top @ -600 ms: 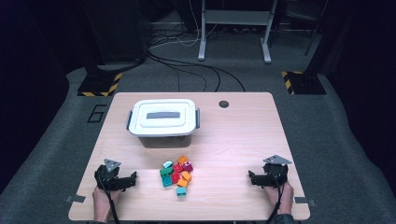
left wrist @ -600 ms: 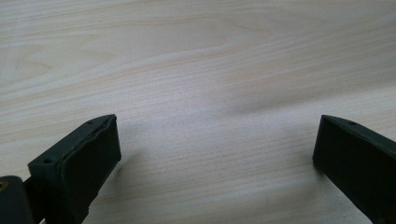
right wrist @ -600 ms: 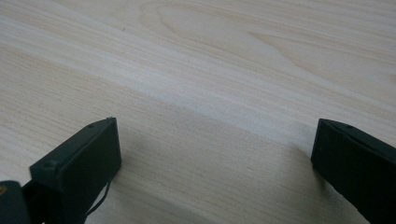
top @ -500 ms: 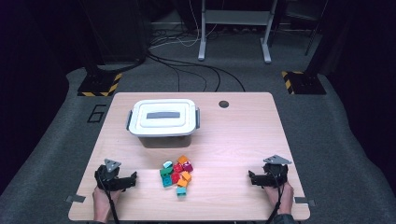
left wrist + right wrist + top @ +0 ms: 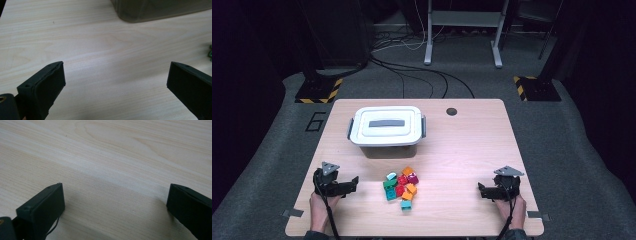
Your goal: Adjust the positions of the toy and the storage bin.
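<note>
High view: a cluster of small coloured blocks (image 5: 401, 187) lies on the near middle of the table (image 5: 472, 150), just in front of a white lidded box (image 5: 386, 127) with grey side latches. Left gripper (image 5: 343, 187) rests near the left edge, right gripper (image 5: 486, 191) near the right edge, both well apart from the pile and pointing inward toward it. Lid sits on the box.

Left gripper view: jaws stand wide apart, nothing but bare table between them. Lower wall of the box (image 5: 160, 10) at far right; a sliver of a green block (image 5: 210, 52) at the right edge.

Right gripper view: jaws likewise spread wide over bare wood (image 5: 112, 170), holding nothing.

Handling, as a judgement: blocks look like hard, light plastic, stiff, smooth-sided and likely to skid or scatter if nudged. Best taken one at a time across two flat opposite faces, starting from the outer pieces. The box lid looks rigid; its latches probably need releasing first.
</note>
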`<control>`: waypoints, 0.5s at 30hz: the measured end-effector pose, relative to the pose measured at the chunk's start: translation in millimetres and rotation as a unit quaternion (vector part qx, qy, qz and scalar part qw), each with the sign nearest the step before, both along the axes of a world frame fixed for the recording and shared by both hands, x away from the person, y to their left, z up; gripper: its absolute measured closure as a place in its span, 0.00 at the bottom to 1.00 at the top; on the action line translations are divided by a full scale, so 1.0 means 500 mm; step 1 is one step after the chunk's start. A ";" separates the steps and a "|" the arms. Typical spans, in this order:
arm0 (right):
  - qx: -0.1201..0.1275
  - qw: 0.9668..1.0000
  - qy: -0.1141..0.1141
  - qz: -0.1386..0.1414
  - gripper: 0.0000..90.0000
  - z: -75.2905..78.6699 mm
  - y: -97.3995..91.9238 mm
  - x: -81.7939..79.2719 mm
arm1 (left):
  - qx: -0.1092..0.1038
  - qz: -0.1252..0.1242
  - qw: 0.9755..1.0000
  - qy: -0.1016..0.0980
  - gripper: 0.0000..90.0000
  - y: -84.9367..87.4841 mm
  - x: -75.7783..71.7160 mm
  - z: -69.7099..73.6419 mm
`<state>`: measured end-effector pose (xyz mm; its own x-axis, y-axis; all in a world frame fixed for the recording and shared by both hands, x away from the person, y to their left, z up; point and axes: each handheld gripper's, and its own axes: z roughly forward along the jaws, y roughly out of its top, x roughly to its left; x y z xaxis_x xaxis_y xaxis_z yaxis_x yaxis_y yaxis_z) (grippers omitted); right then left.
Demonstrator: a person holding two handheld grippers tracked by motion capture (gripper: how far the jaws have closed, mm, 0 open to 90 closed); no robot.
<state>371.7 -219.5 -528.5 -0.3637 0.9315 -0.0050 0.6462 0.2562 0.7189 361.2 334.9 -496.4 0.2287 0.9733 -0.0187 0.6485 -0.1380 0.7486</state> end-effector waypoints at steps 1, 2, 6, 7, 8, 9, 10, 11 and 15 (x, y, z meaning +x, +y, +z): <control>0.000 1.000 0.000 0.000 0.01 0.000 0.000 0.000 | 0.000 0.000 1.000 0.000 0.02 0.000 0.000 0.000; 0.000 1.000 0.000 0.000 0.01 0.000 0.000 0.000 | 0.001 -0.002 1.000 -0.001 0.02 -0.001 0.003 0.007; 0.000 1.000 0.000 0.000 0.01 0.000 0.000 0.000 | -0.014 -0.009 1.000 -0.007 0.02 0.002 0.009 0.021; 0.000 1.000 0.000 0.000 0.01 0.000 0.000 0.000 | -0.014 -0.009 1.000 -0.007 0.01 0.002 0.009 0.021; 0.000 1.000 0.000 0.000 0.01 0.000 0.000 0.000 | -0.016 -0.013 1.000 -0.011 0.01 0.003 0.015 0.028; 0.000 1.000 0.000 0.000 0.01 0.000 0.000 0.000 | -0.016 -0.013 1.000 -0.011 0.00 0.003 0.015 0.028; 0.000 1.000 0.000 0.000 0.01 0.000 0.000 0.000 | -0.019 -0.016 1.000 -0.011 0.00 0.003 0.022 0.037; 0.000 1.000 0.000 0.000 0.01 0.000 0.000 0.000 | -0.019 -0.016 1.000 -0.011 0.00 0.003 0.022 0.037; 0.000 1.000 0.000 0.000 0.01 0.000 0.000 0.000 | -0.021 -0.016 1.000 -0.015 0.00 0.001 0.033 0.058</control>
<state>371.9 -219.4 -528.5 -0.3634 0.9316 -0.0044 0.6469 0.2557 0.7184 377.8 335.5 -467.3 0.2612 0.9639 -0.0524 0.6210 -0.1263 0.7736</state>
